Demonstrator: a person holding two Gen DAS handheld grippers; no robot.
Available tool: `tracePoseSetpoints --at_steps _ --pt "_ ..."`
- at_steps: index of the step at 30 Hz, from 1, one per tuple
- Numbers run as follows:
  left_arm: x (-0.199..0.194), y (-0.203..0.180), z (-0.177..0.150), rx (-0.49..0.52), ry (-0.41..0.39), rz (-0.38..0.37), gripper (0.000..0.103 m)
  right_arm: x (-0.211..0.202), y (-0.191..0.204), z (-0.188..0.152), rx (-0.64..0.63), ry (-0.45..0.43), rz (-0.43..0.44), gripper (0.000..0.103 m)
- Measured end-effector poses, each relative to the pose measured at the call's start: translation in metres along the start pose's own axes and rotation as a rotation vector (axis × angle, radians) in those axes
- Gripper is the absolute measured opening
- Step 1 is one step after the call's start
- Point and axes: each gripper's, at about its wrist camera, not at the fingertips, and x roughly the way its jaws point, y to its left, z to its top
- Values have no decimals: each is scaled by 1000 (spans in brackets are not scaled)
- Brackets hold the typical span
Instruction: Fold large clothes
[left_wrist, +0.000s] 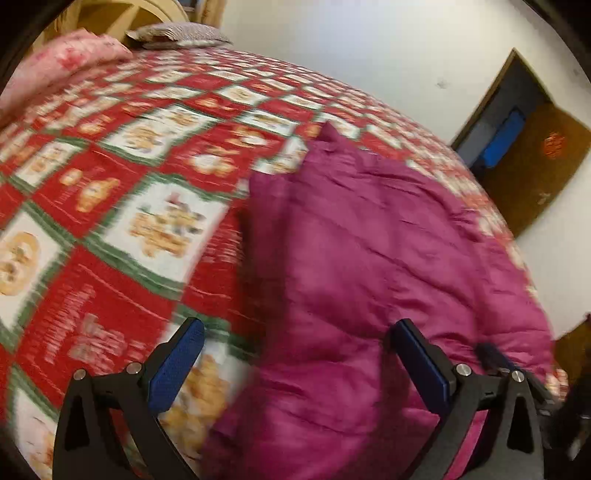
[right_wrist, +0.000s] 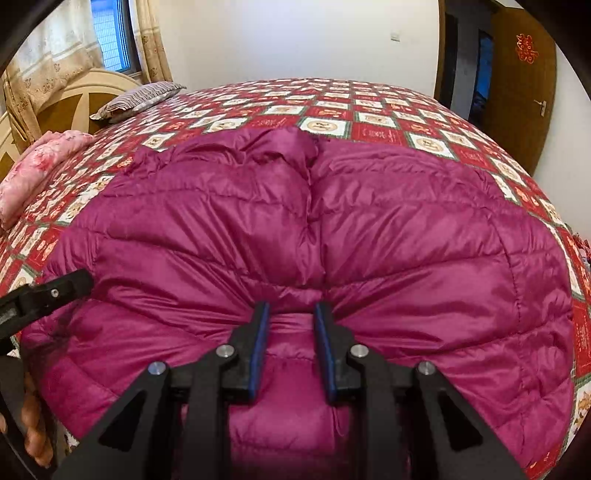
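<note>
A magenta quilted down jacket (right_wrist: 332, 229) lies spread on the red patterned bedspread (right_wrist: 369, 110), its collar end far from me. My right gripper (right_wrist: 291, 314) is shut on a bunched fold of the jacket at its near edge. My left gripper (left_wrist: 295, 332) is open and empty, hovering over the jacket's left edge (left_wrist: 369, 240), one finger over the bedspread (left_wrist: 110, 184), the other over the jacket. The left gripper also shows at the left edge of the right wrist view (right_wrist: 48, 291).
A pink folded blanket (right_wrist: 37, 166) and a striped pillow (right_wrist: 136, 98) lie by the headboard at the far left. A brown door (right_wrist: 517, 81) stands open at the far right. White wall lies behind the bed.
</note>
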Motion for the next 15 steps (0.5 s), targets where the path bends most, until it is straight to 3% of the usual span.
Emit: tracePoseSetpoints --at_steps 3,6,8,9,10,13,15 --pt "1 -10 -8 -10 22 -148 102 2 1 0 1 -2 -3 29" --pt "2 -21 -11 2 13 -164 102 2 1 0 0 -1 -4 29" --pt "1 -20 -11 -16 1 -181 87 2 2 0 -2 -2 -7 29" --pt "1 -18 -9 -40 6 -210 61 2 2 -1 -2 -3 -8 29" --pt "1 -15 -7 -55 14 -221 44 2 2 -1 -2 -3 -9 29" --pt "-1 -11 -1 -92 9 -271 30 3 3 -1 -4 -3 -15 29" --pt "-5 -15 -1 -84 -2 -282 27 3 4 -1 -1 -3 -16 29"
